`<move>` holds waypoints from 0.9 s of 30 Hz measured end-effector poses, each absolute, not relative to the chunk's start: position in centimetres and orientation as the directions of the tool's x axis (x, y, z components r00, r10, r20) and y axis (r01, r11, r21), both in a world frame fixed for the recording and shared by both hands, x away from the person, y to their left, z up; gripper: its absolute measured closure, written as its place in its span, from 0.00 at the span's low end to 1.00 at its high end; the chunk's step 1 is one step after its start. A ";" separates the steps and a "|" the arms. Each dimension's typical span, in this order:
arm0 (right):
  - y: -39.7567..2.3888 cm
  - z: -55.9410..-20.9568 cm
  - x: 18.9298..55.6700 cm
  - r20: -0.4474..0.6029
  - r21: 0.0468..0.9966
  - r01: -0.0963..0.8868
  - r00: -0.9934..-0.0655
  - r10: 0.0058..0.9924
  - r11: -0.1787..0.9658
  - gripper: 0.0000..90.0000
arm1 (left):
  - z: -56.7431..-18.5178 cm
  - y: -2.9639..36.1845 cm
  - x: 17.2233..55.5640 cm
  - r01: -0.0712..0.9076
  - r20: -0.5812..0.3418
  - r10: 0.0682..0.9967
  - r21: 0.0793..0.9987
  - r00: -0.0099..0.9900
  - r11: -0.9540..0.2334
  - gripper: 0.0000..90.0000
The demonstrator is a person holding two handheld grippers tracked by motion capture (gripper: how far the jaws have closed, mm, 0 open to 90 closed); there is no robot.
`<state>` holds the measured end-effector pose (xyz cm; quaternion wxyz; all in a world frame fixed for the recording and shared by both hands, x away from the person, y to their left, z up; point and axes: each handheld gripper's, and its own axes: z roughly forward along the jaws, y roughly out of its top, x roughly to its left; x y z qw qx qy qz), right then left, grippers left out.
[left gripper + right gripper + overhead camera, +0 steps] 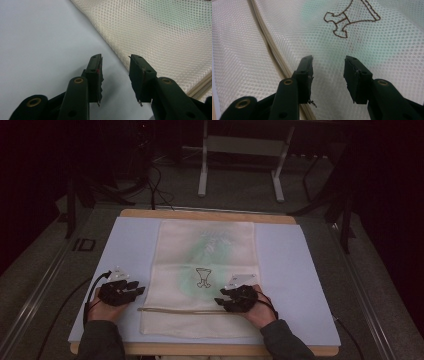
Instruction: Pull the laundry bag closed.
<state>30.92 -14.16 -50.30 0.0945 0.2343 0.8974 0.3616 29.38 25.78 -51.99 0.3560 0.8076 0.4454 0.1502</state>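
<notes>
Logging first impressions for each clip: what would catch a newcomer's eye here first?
A cream mesh bag lies flat in the middle of the pale blue mat, with a small brown outline emblem at its centre. The left gripper is open over the mat just off the bag's left edge. The right gripper is open over the mesh beside a beige drawstring.

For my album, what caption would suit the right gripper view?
Open right gripper poised over a cream mesh bag, beside its drawstring and brown stitched emblem.

No readable text; a brown outline emblem (350, 18) marks the mesh bag (205, 270)
</notes>
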 end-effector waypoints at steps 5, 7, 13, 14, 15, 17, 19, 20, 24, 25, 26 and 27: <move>-13.4 -50.3 30.8 -0.002 0.698 0.339 -0.880 0.475 0.631 0.65 | -52.0 25.7 29.4 0.613 -0.076 0.824 0.707 0.561 -0.352 0.69; -13.1 -50.3 30.8 -0.002 0.699 0.335 -0.882 0.471 0.631 0.65 | -52.0 25.7 29.4 0.612 -0.075 0.823 0.707 0.563 -0.354 0.69; -12.2 -50.3 30.7 -0.002 0.701 0.325 -0.889 0.457 0.635 0.64 | -52.0 25.7 29.4 0.612 -0.076 0.821 0.707 0.566 -0.356 0.69; -12.2 -50.3 30.7 -0.002 0.701 0.325 -0.889 0.457 0.635 0.64 | -52.0 25.7 29.4 0.611 -0.076 0.821 0.707 0.566 -0.356 0.69; -11.8 -50.3 30.7 -0.004 0.701 0.317 -0.894 0.448 0.639 0.64 | -52.0 25.7 29.4 0.612 -0.078 0.821 0.707 0.566 -0.354 0.69; -11.6 -50.3 30.6 -0.004 0.701 0.317 -0.894 0.447 0.639 0.64 | -52.0 25.7 29.4 0.611 -0.077 0.821 0.708 0.566 -0.354 0.69; -11.1 -50.2 30.5 -0.004 0.699 0.308 -0.901 0.434 0.645 0.64 | -52.0 25.7 29.4 0.611 -0.078 0.821 0.707 0.566 -0.355 0.69; -11.1 -50.2 30.5 -0.004 0.699 0.308 -0.901 0.434 0.645 0.64 | -52.0 25.7 29.4 0.611 -0.078 0.821 0.707 0.566 -0.355 0.69; -10.6 -50.2 30.5 -0.004 0.697 0.302 -0.906 0.424 0.650 0.63 | -52.0 25.7 29.5 0.611 -0.076 0.819 0.706 0.568 -0.358 0.69; -10.4 -50.2 30.5 -0.002 0.698 0.300 -0.907 0.420 0.650 0.63 | -52.0 25.7 29.5 0.611 -0.076 0.819 0.706 0.568 -0.358 0.69; -10.4 -50.2 30.5 -0.002 0.698 0.300 -0.907 0.420 0.650 0.63 | -52.0 25.7 29.5 0.611 -0.077 0.819 0.706 0.568 -0.358 0.69; -10.2 -50.2 30.5 -0.005 0.701 0.293 -0.910 0.415 0.651 0.63 | -52.0 25.7 29.5 0.611 -0.077 0.819 0.707 0.568 -0.357 0.69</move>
